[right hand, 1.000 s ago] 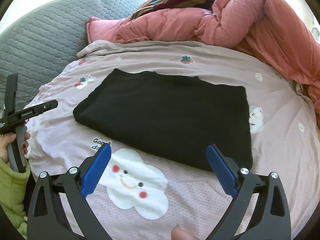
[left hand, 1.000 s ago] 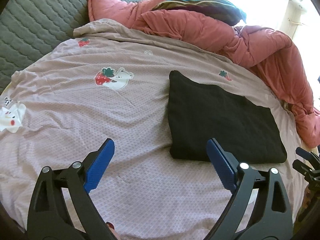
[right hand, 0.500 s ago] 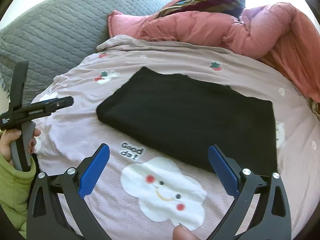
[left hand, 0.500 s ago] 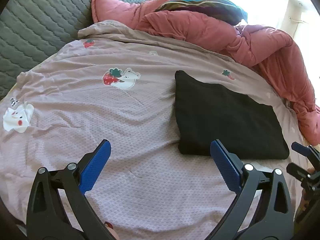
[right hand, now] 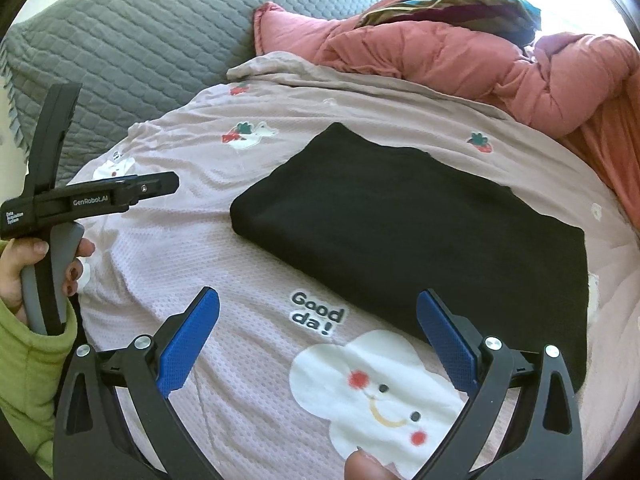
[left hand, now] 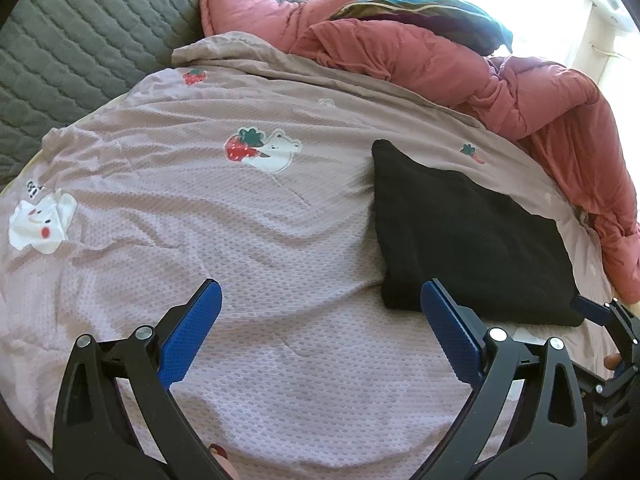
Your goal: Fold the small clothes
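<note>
Left wrist view: left tongs [left hand: 320, 334] spread wide, empty, above pale mauve dotted bedsheet with cartoon prints [left hand: 248, 240]; folded black knit garment [left hand: 464, 244] flat on the sheet, just ahead to the right.

Right wrist view: right tongs [right hand: 318, 344] spread, empty; folded black knit garment [right hand: 420, 232] ahead beside white smiling cloud print [right hand: 376, 392]; green-sleeved hand [right hand: 24, 268] at left.

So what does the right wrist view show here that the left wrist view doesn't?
Only the right wrist view shows the smiling cloud print with "Good da!" lettering, the hand holding the left claw, and the green sleeve. Only the left wrist view shows the right claw's tip at the frame's edge. Both share the folded black garment, the strawberry bear print, the pink duvet and grey quilt.
</note>
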The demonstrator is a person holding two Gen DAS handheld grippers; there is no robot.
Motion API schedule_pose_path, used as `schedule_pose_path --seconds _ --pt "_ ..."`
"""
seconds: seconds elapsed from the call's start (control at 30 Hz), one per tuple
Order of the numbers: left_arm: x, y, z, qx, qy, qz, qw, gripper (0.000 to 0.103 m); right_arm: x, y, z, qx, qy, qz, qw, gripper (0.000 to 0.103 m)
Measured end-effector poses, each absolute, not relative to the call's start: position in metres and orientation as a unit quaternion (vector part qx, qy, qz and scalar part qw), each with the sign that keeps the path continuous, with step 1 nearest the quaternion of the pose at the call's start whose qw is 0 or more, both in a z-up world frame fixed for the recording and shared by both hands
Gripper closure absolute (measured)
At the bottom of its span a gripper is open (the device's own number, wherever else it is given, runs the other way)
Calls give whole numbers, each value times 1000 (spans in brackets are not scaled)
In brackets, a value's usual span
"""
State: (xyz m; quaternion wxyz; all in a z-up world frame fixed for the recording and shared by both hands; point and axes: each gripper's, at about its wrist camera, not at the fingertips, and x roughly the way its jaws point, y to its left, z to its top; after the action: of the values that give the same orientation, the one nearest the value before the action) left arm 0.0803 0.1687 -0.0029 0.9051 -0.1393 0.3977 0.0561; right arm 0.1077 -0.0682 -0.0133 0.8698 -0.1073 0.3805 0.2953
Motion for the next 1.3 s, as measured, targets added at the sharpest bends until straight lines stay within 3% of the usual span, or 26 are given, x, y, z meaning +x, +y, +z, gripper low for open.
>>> schedule_pose_path --seconds 1.3 --pt "129 175 -32 -123 443 79 885 10 164 2 -86 -256 365 217 868 5"
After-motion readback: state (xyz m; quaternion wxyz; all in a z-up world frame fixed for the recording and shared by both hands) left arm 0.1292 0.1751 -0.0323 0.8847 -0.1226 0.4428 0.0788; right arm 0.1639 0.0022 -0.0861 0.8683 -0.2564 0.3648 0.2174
